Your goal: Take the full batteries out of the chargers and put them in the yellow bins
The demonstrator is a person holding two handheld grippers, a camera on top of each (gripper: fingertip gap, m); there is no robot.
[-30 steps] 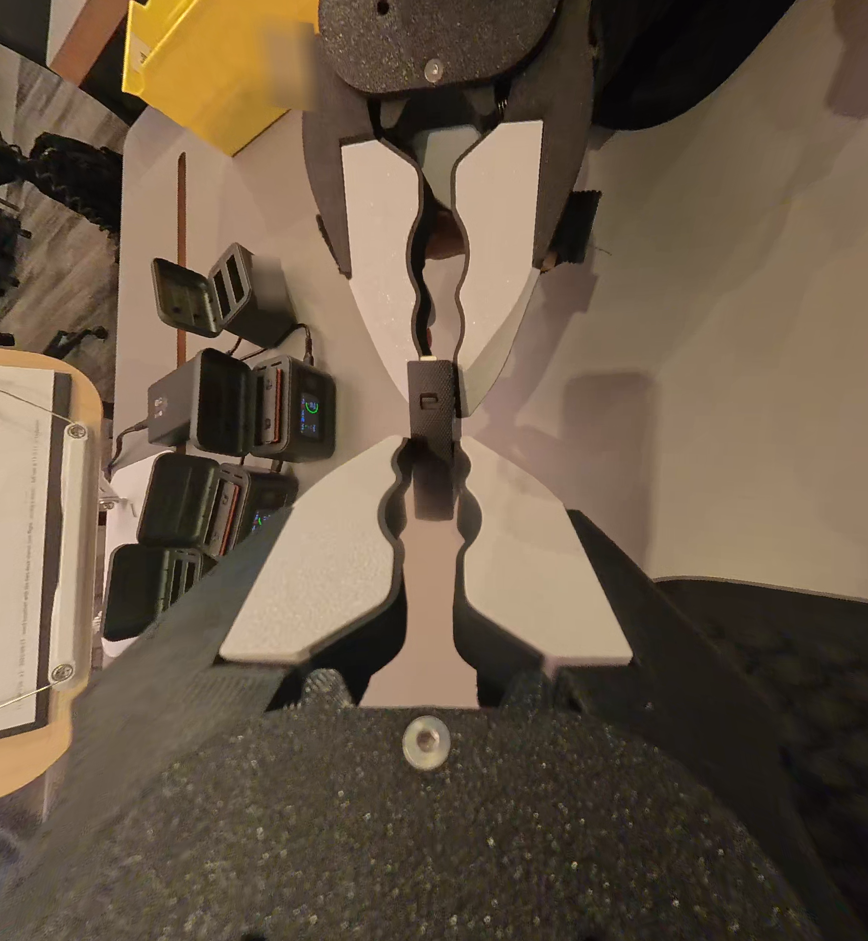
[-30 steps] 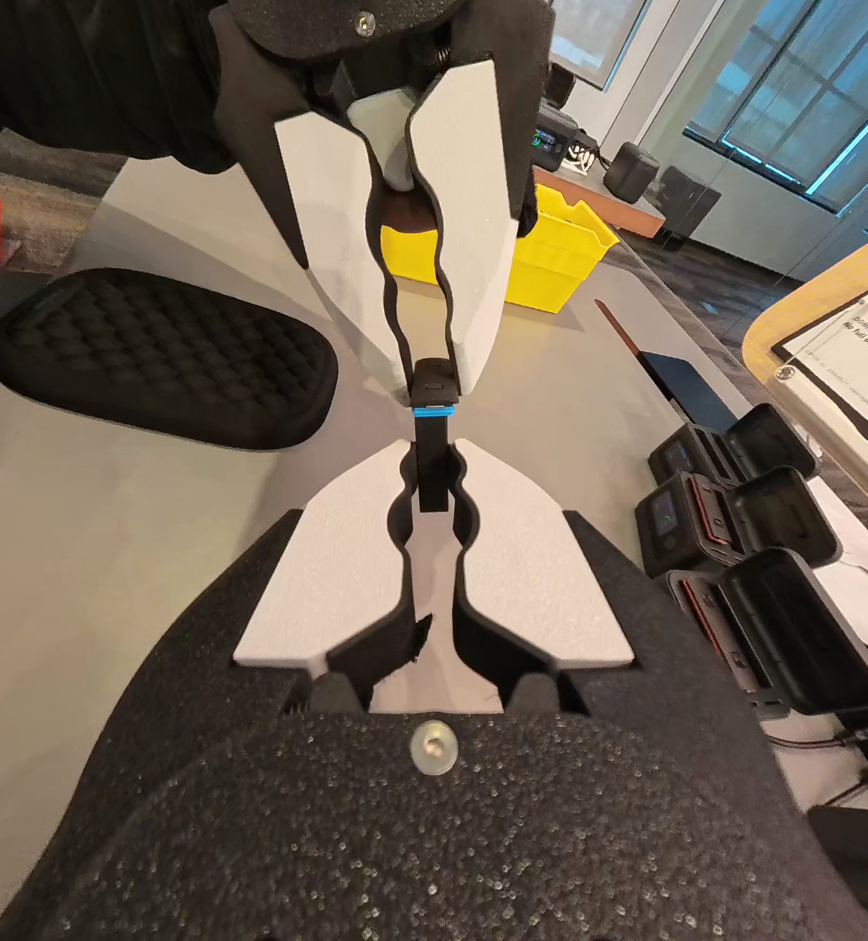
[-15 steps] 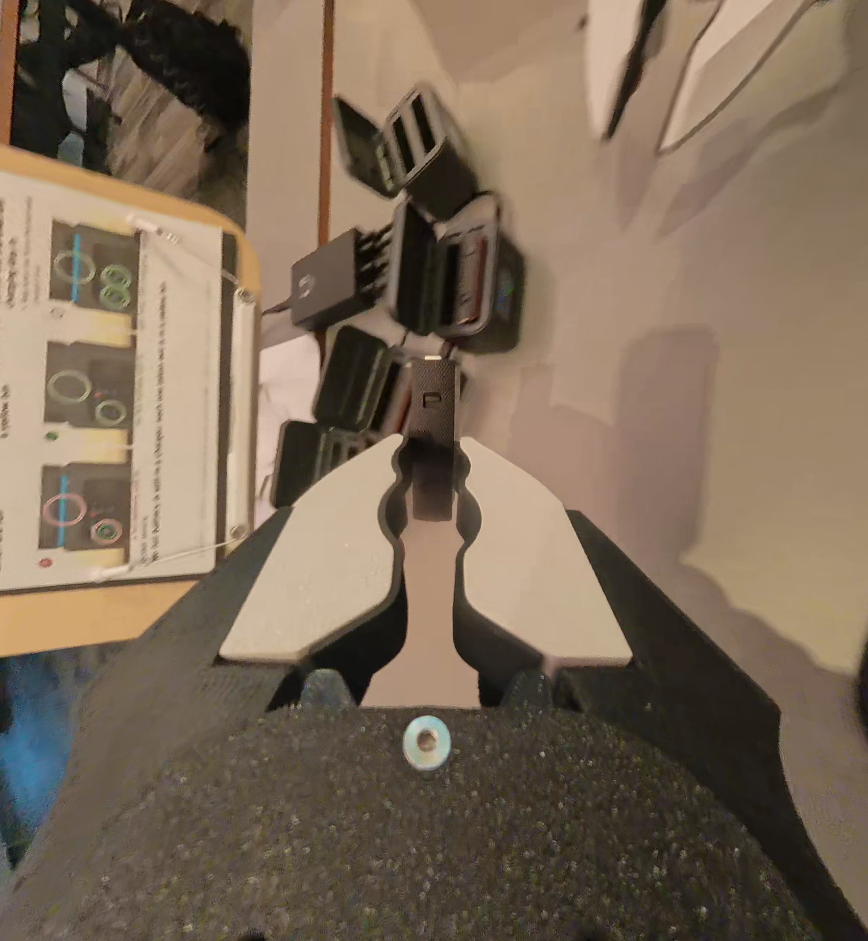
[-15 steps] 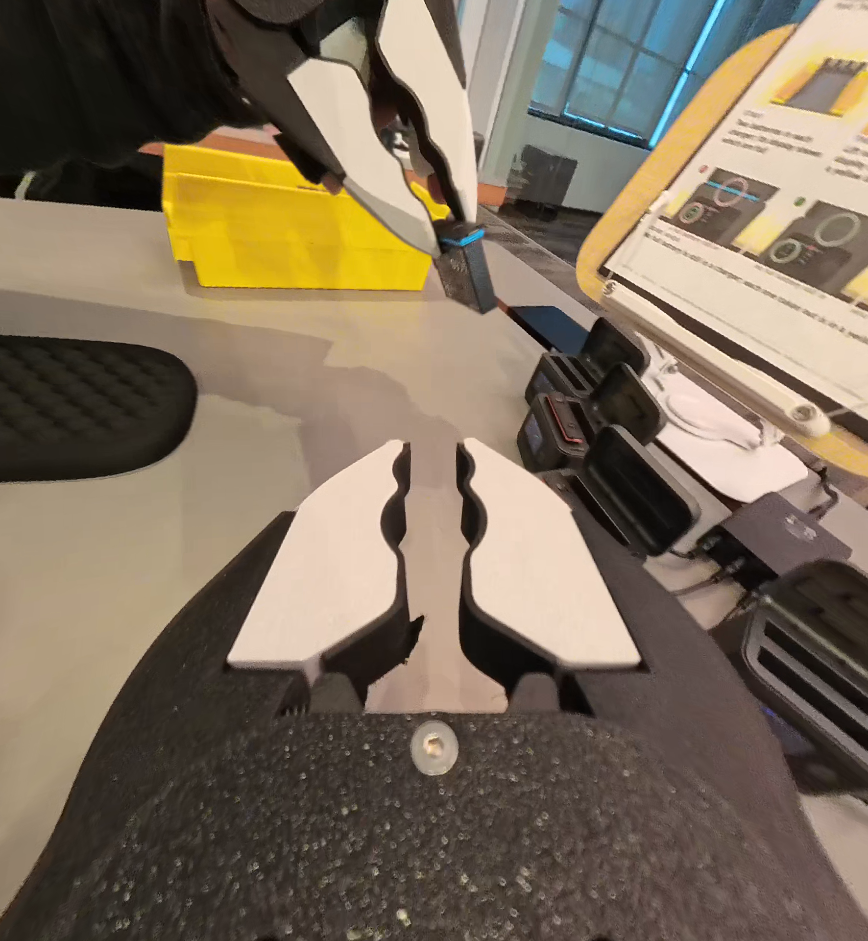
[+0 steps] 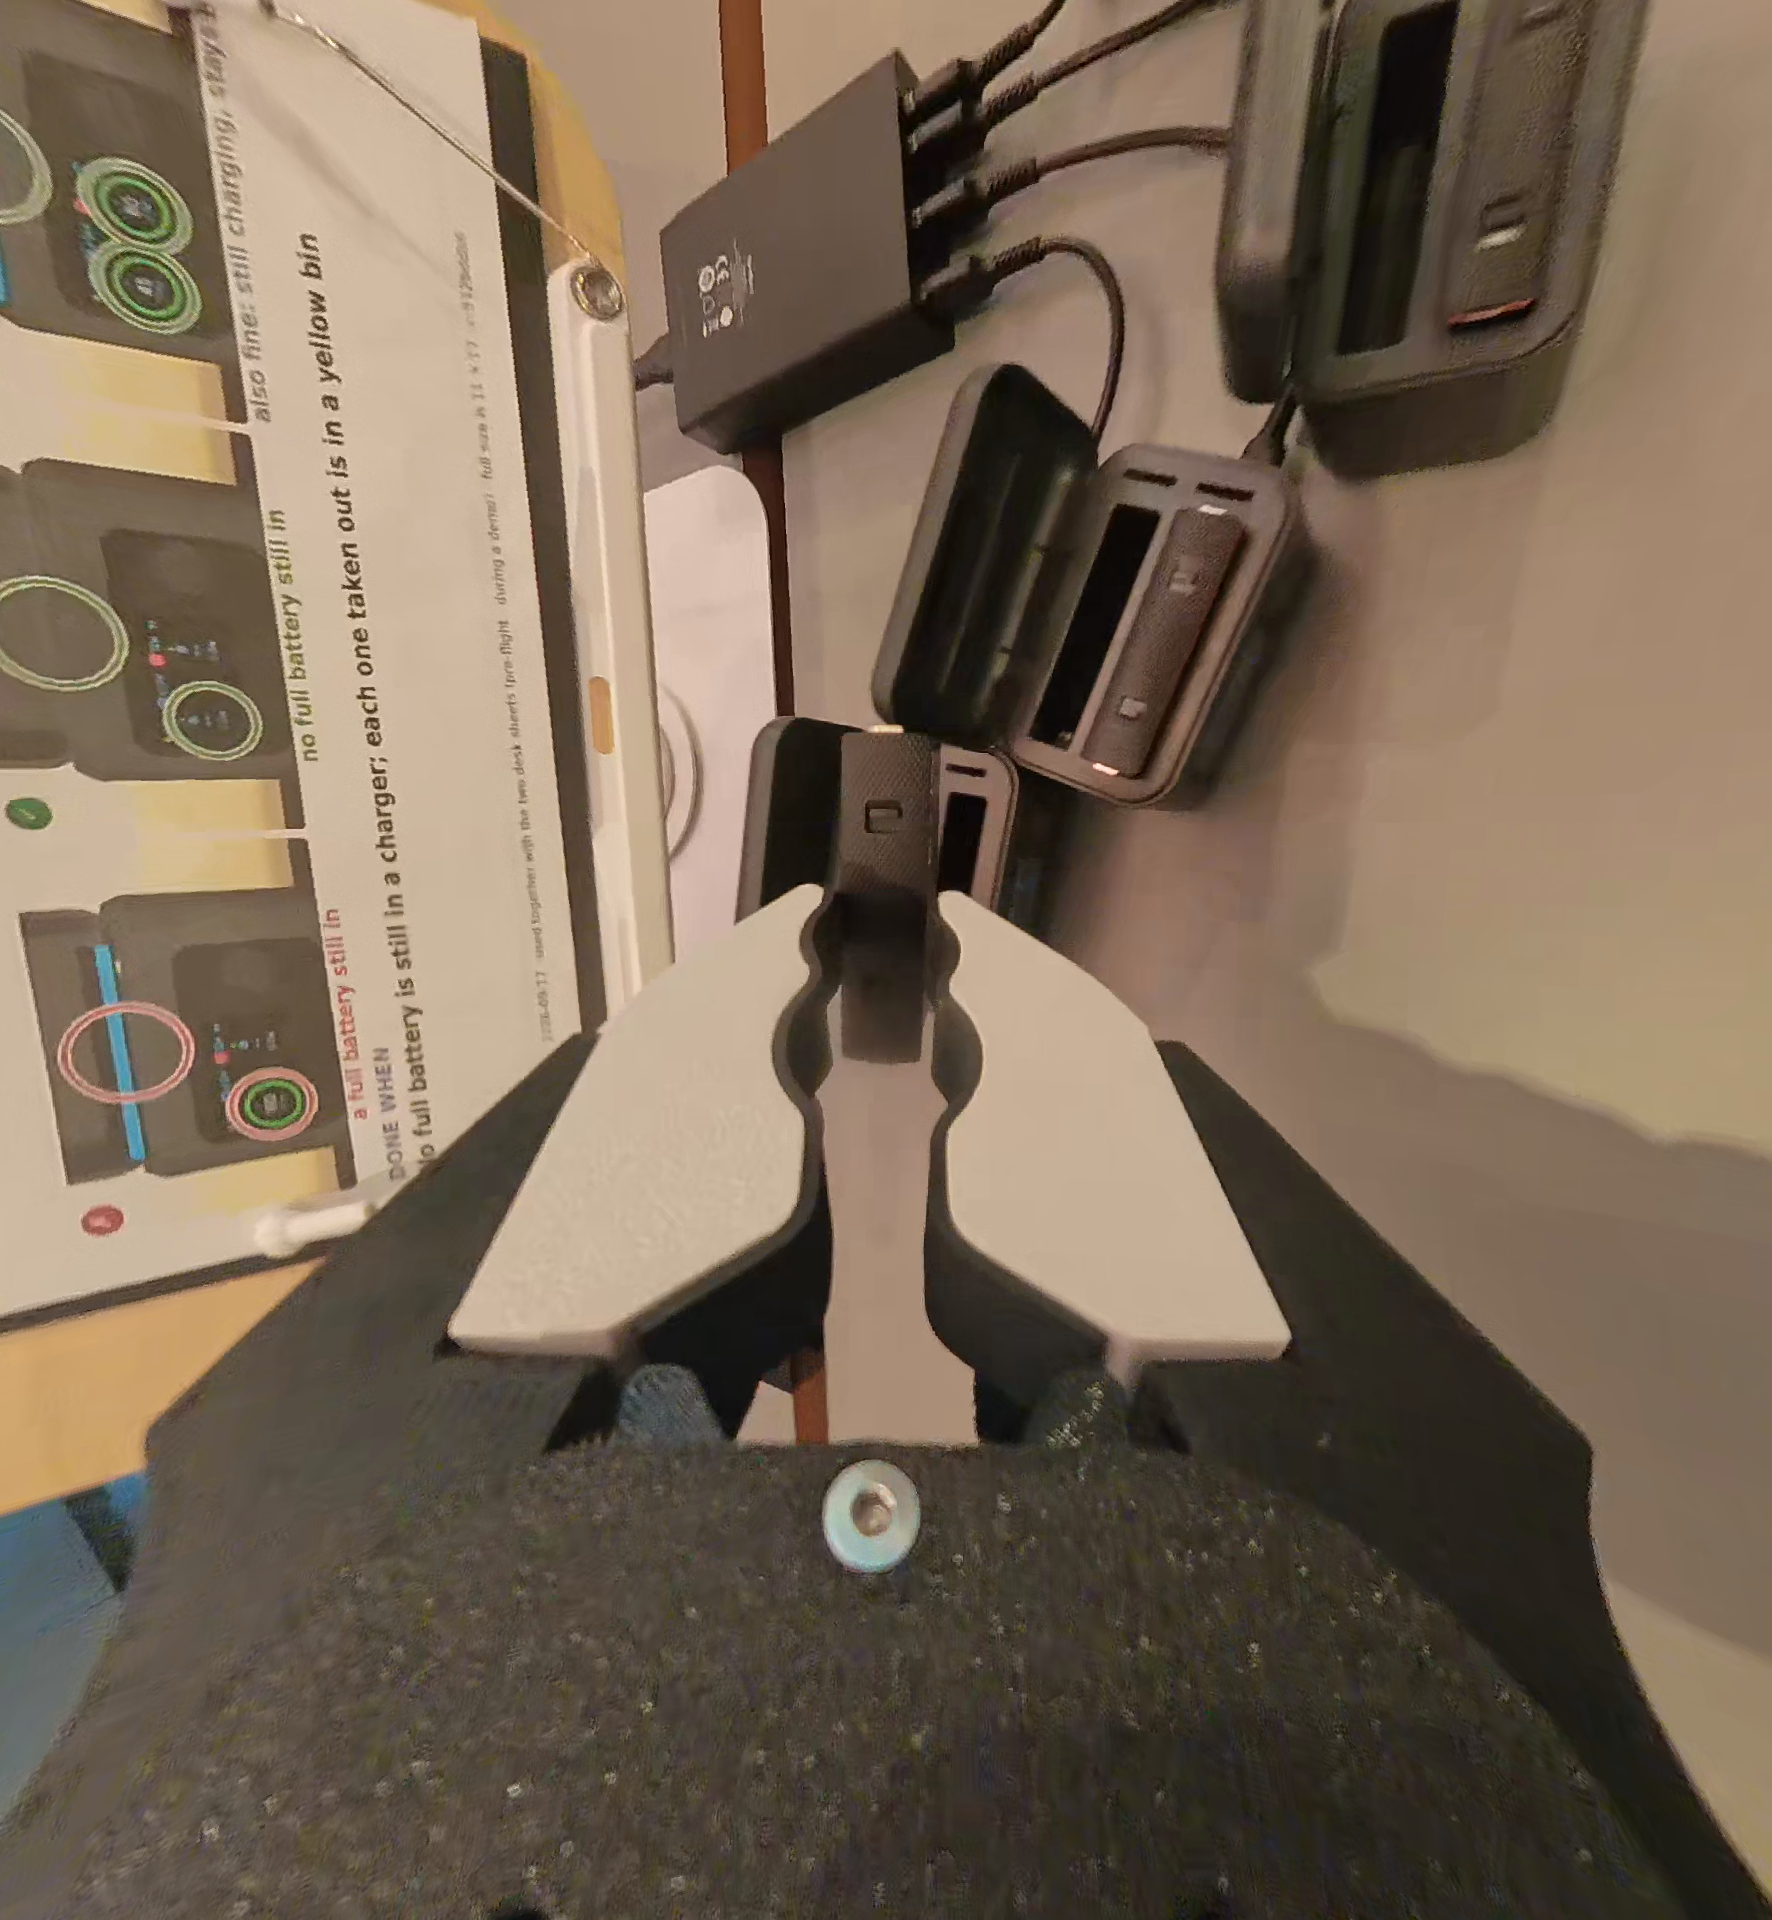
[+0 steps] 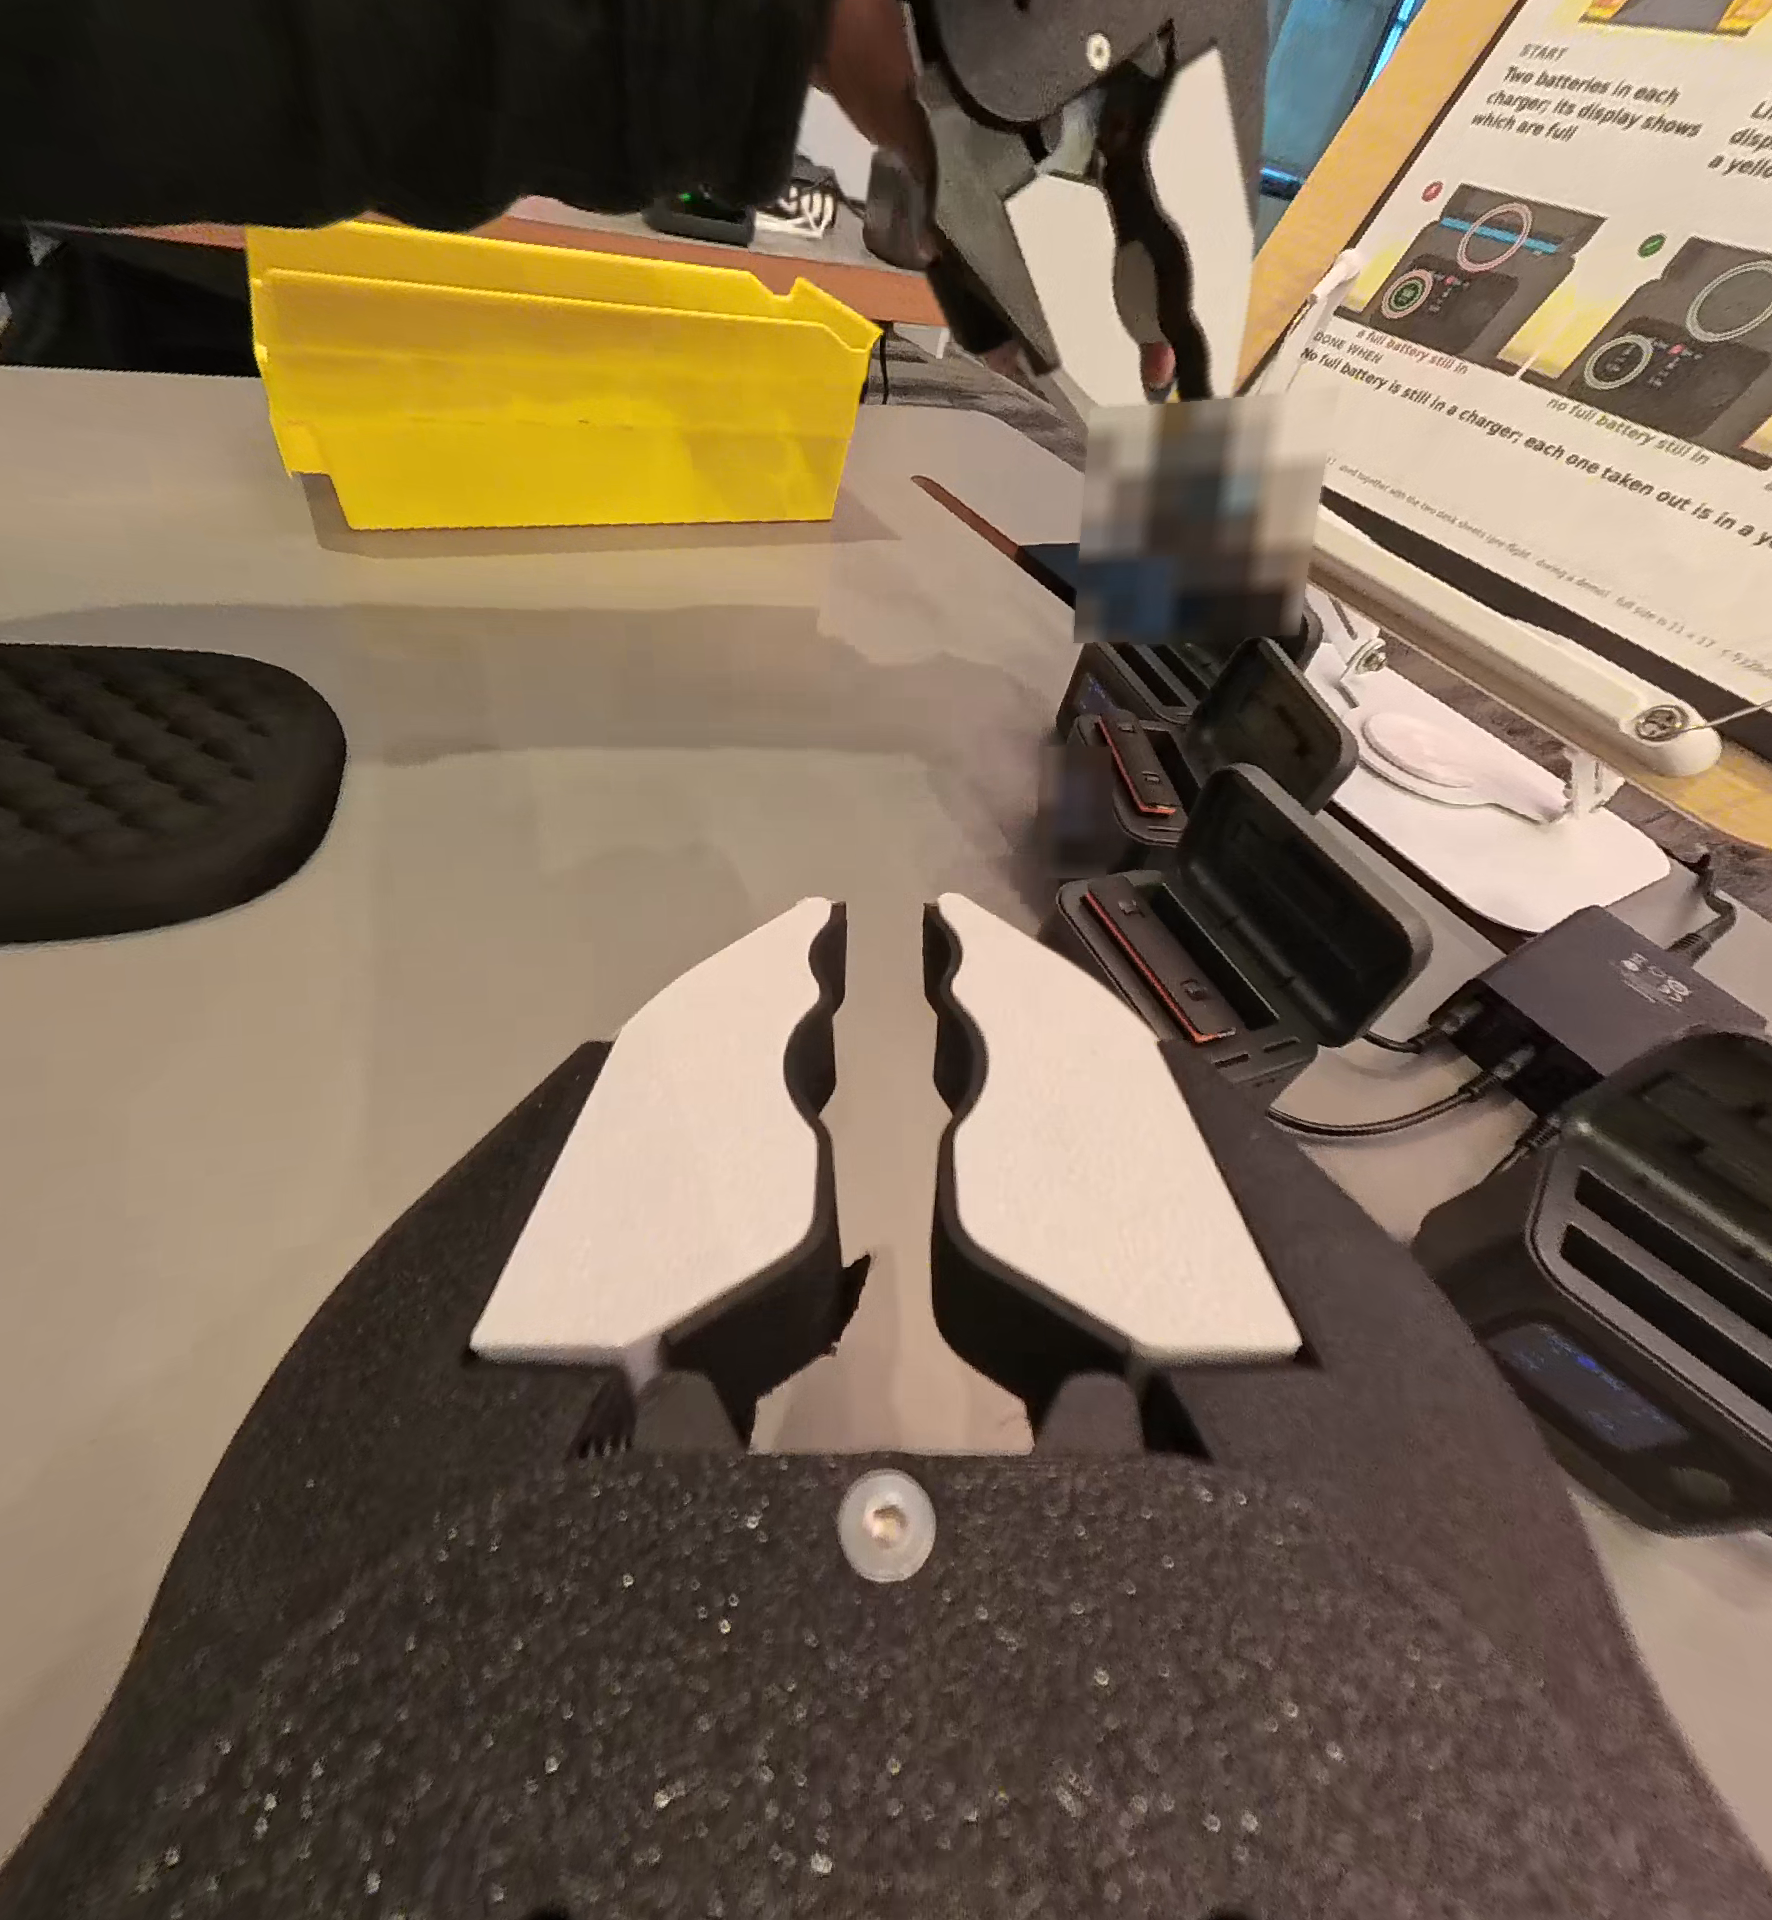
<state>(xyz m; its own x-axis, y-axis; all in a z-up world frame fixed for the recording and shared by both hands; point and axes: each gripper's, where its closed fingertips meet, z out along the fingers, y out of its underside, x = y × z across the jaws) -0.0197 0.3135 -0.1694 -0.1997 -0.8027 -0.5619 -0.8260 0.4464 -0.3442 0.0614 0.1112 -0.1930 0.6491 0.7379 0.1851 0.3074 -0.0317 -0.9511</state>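
Note:
My left gripper (image 5: 880, 906) is shut on a black battery (image 5: 884, 831) and holds it end-up just over an open charger (image 5: 975, 831) beside the instruction board. A second open charger (image 5: 1152, 623) holds one battery (image 5: 1162, 644) next to an empty slot. A third charger (image 5: 1422, 208) lies farther off. My right gripper (image 6: 882, 920) is empty, jaws a narrow gap apart, low over the grey table. The yellow bins (image 6: 570, 416) stand at the far side. The left gripper (image 6: 1121, 239) shows above the chargers (image 6: 1266, 935); a mosaic patch hides its tip.
A black power hub (image 5: 799, 281) with cables feeds the chargers; it also shows in the right wrist view (image 6: 1588, 997). An instruction board (image 5: 238, 623) stands right of the chargers. A black textured pad (image 6: 103, 790) lies at the left. A white stand base (image 6: 1484, 831) sits behind the chargers. Some 20 centimeters of space lies between my two pairs of fingers.
The battery was held by both grippers a second ago. The right gripper let it go and drew back. The left gripper carried it over the chargers.

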